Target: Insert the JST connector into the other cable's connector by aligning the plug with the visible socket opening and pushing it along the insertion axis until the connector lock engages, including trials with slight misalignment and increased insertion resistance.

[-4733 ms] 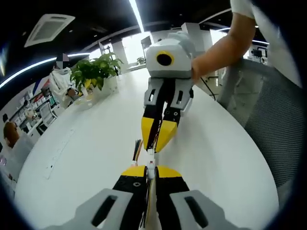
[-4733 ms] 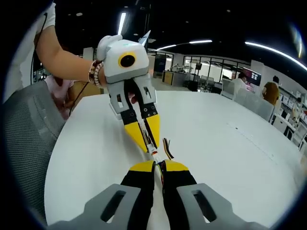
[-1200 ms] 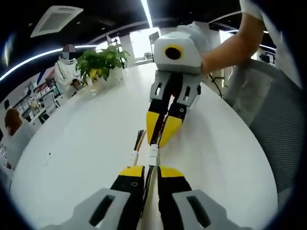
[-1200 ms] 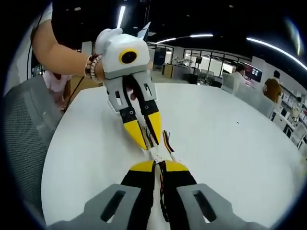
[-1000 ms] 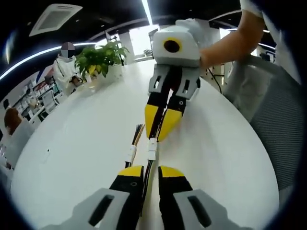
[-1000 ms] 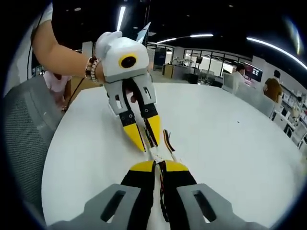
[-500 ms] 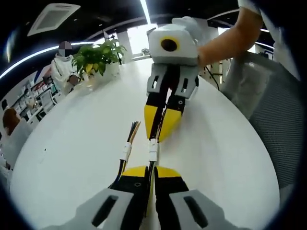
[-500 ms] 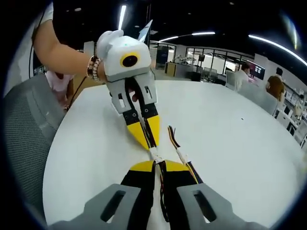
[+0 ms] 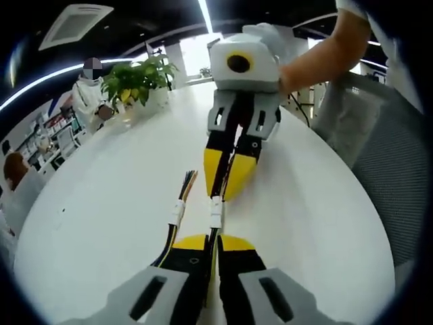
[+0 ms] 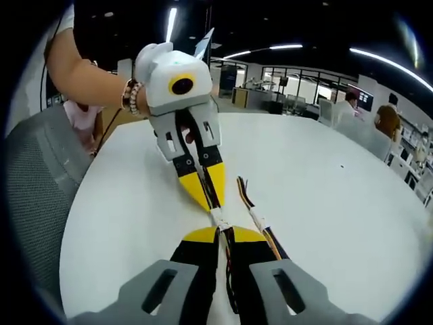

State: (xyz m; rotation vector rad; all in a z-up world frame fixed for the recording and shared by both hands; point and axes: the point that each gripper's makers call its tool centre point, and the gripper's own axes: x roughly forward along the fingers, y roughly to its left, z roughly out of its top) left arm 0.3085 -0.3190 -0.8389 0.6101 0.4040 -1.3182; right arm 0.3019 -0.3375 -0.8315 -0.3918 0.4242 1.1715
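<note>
JST connector pair (image 9: 215,212) sits in the narrow gap between the two opposed grippers, above the white bench (image 9: 101,203). In the left gripper view the left gripper (image 9: 206,242) has its jaws clenched on a bundle of wires just behind the white housing, and the right gripper (image 9: 226,193) comes in from the far side, yellow tips pinched together at the same housing. In the right gripper view the arrangement mirrors: right gripper (image 10: 223,235) closed on its cable, left gripper (image 10: 206,193) meeting it tip to tip, the white housing (image 10: 218,219) between them.

Reason for the hold, as judged: gripping each cable close behind its housing keeps plug and socket stiff and on one line, so the push runs along the insertion axis rather than bending the wires. The head-on stance of the two tools supports that.

Count: two grippers; two white housings visible in each view. One is in the grasp line; a second connector (image 9: 177,211), on a loose lead with coloured wire ends, lies just beside it, apart from the first. It appears also in the right gripper view (image 10: 258,220).

Whether the held halves are fully seated and latched cannot be told; the joint is too small. One potted plant (image 9: 135,84) stands well apart on the bench.
</note>
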